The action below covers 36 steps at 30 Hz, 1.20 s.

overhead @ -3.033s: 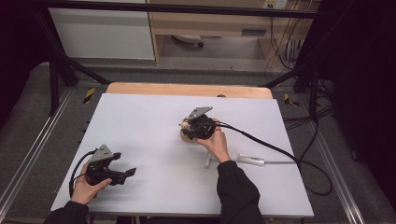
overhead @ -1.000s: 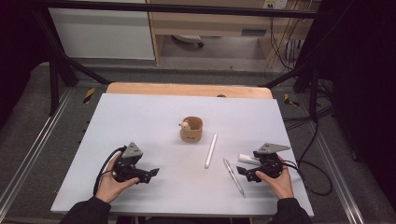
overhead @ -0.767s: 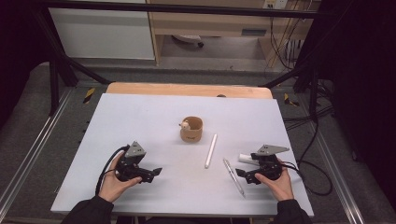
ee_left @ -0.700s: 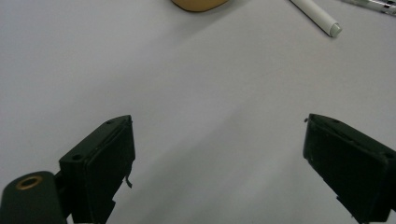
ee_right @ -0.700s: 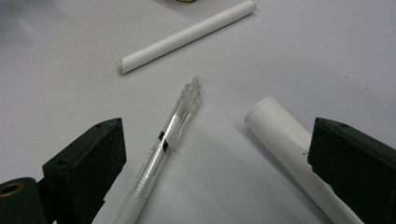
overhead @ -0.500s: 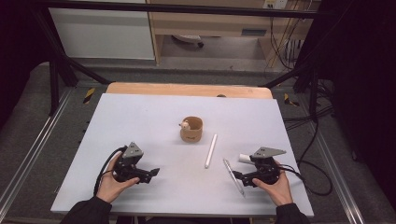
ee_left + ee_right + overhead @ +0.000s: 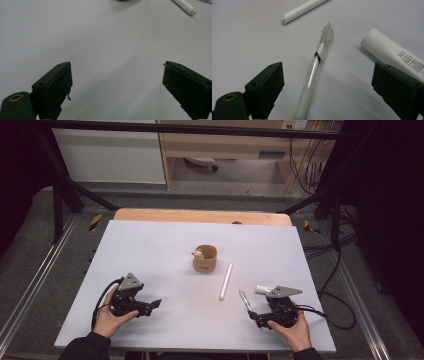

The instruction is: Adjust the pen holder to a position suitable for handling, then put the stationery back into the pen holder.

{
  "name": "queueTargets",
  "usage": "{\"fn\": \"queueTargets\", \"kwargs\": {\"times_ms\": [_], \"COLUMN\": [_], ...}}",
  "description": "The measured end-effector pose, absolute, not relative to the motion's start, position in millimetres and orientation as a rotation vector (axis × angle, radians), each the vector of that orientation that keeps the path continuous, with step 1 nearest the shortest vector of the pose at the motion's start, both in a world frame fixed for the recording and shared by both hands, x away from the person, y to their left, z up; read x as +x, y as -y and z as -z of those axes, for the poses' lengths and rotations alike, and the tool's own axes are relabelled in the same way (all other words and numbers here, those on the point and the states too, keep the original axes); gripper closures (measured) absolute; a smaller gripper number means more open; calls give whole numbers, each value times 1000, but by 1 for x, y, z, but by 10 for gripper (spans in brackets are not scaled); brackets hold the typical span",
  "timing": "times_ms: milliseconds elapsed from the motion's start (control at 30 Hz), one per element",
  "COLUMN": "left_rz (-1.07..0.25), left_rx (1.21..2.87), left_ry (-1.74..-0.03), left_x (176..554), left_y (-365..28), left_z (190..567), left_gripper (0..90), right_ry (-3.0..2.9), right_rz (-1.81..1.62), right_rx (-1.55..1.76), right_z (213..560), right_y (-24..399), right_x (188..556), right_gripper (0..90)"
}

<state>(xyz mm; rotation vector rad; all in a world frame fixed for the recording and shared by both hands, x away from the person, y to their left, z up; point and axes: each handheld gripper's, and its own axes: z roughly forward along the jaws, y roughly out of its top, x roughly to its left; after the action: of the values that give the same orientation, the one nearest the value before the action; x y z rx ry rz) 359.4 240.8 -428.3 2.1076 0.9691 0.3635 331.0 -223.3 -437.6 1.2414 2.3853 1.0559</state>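
The right claw (image 7: 325, 87) has just been narrowing yet stands spread, the clear pen (image 7: 313, 75) lying between its jaws untouched on the tabletop (image 7: 165, 255), at five o'clock from the cup (image 7: 205, 258); the left claw (image 7: 117, 85) gapes wide over bare tabletop.

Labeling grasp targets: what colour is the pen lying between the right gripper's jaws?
Clear, see-through barrel with a frosted whitish grip and a thin black band; right gripper view shows it best.
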Motion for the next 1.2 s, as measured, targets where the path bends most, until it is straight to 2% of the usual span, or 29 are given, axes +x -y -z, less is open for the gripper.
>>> {"fn": "queueTargets", "kwargs": {"times_ms": [100, 800, 900, 1200], "left_rz": [-369, -352, -350, -353], "left_rx": [2101, 2072, 2072, 2070], "left_ry": [-979, -999, -1003, -1003], "left_x": [358, 356, 355, 355], "left_y": [-245, -256, -256, -256], "left_z": [428, 431, 431, 431], "left_gripper": [90, 91, 91, 91], "right_ry": [-2387, -2379, -2376, -2366], "right_rz": [-1056, -982, -962, -933], "right_rx": [1256, 1289, 1287, 1294], "right_z": [438, 443, 444, 446], "right_y": [222, 205, 205, 205], "right_x": [329, 313, 311, 309], "right_gripper": [159, 658, 700, 743]}}
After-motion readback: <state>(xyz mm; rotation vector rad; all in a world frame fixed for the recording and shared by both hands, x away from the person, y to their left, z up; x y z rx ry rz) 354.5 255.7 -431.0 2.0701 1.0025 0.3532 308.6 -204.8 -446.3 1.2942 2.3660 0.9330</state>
